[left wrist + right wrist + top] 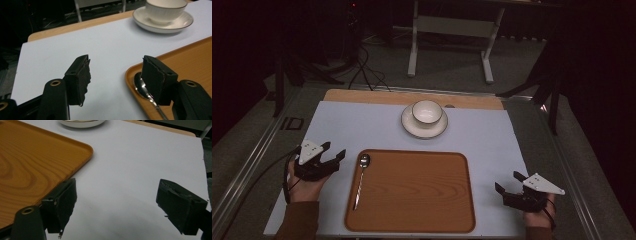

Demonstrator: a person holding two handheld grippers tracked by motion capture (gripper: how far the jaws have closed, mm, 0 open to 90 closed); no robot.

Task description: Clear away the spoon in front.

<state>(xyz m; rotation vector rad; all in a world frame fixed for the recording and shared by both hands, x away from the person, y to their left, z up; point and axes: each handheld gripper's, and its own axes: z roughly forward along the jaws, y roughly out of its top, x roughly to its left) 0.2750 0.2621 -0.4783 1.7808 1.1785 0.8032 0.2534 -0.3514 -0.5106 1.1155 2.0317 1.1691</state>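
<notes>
Grippers flanking the tray (412,192), left gripper (333,152) and right gripper (507,181) both gaping empty; spoon (361,175) is lying along the tray's left edge, seemingly awaiting a pinch from the left.

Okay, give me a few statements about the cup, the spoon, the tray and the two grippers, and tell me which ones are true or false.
1. The cup stands on a saucer. True.
2. The spoon lies on the white mat. False: it lies on the wooden tray, along its left edge.
3. The left gripper is shut on the spoon. False: its jaws are open and hold nothing.
4. The right gripper is open, to the right of the tray. True.
5. The cup and saucer sit on the tray. False: they stand on the mat beyond it.
</notes>
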